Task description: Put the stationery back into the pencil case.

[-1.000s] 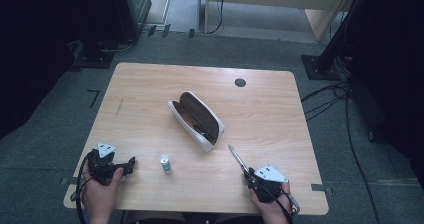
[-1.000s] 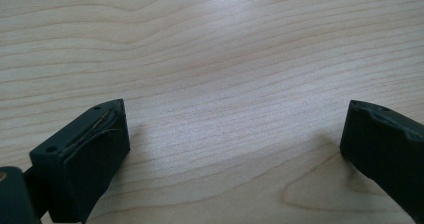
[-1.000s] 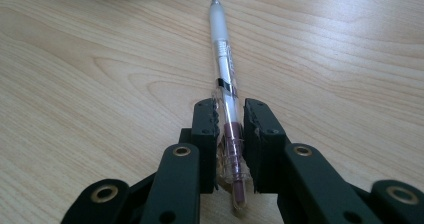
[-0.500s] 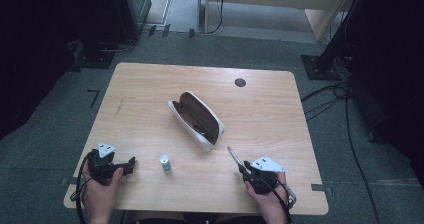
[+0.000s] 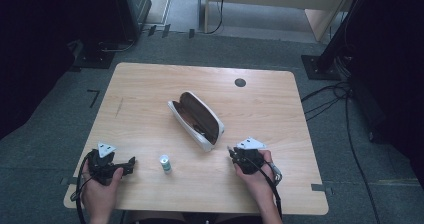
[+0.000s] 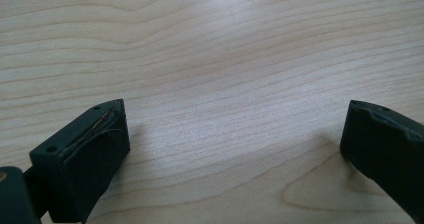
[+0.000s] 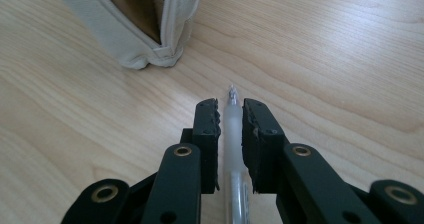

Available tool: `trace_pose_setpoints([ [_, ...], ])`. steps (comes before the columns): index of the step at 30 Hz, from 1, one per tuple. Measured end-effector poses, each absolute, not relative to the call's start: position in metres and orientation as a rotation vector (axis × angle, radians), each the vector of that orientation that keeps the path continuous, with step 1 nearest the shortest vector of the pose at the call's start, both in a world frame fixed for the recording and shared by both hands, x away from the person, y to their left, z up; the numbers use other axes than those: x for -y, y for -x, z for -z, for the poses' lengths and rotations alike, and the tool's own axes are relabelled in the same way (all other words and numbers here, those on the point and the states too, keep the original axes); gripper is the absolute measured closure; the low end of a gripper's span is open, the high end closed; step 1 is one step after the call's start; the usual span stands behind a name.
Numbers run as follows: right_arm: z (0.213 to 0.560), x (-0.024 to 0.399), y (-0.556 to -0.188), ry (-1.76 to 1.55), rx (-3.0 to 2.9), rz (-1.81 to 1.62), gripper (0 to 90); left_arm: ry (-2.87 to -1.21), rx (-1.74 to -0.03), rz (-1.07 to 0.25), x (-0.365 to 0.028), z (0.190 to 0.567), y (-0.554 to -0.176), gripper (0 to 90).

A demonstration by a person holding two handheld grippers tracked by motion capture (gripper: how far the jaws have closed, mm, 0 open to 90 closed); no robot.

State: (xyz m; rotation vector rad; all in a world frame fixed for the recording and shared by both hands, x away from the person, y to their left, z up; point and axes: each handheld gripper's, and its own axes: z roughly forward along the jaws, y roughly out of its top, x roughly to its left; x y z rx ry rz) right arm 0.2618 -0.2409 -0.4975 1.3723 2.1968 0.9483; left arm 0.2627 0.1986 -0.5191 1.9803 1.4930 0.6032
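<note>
An open white pencil case (image 5: 197, 120) with a brown lining lies slantwise in the middle of the wooden table (image 5: 150, 89). Its near end (image 7: 145, 34) is just ahead and to the left of my right gripper. My right gripper (image 5: 231, 151) (image 7: 231, 106) rests low on the table, its jaws pressed on both sides of a translucent pen (image 7: 232, 129). The pen's tip pokes out ahead of the jaws toward the case. My left gripper (image 5: 131, 162) (image 6: 235, 129) stands open near the front left edge, with bare wood between its jaws.
A small green-and-white cylinder (image 5: 165, 164) stands on the table between the two grippers, near the front. A dark round cable hole (image 5: 240, 82) sits at the far side of the table. Black equipment stands and cables (image 5: 345, 99) surround the table on the floor.
My right gripper has moved forward and left along the pen that lay in front of it, and now covers it with the jaws closed on it. The left gripper has not moved.
</note>
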Motion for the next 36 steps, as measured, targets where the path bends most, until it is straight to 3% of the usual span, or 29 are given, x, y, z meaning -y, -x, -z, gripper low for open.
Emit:
trace_pose_setpoints([
  [23,0.507,0.237,-0.279,-1.382,-2.23,-0.869,80.9,-1.98,-1.493,-0.603,-0.199,0.519,-0.263,0.0],
  [36,0.473,0.245,-0.258,-1.349,-2.126,-1.098,80.9,-1.981,-1.493,-0.603,-0.199,0.519,-0.263,0.0],
])
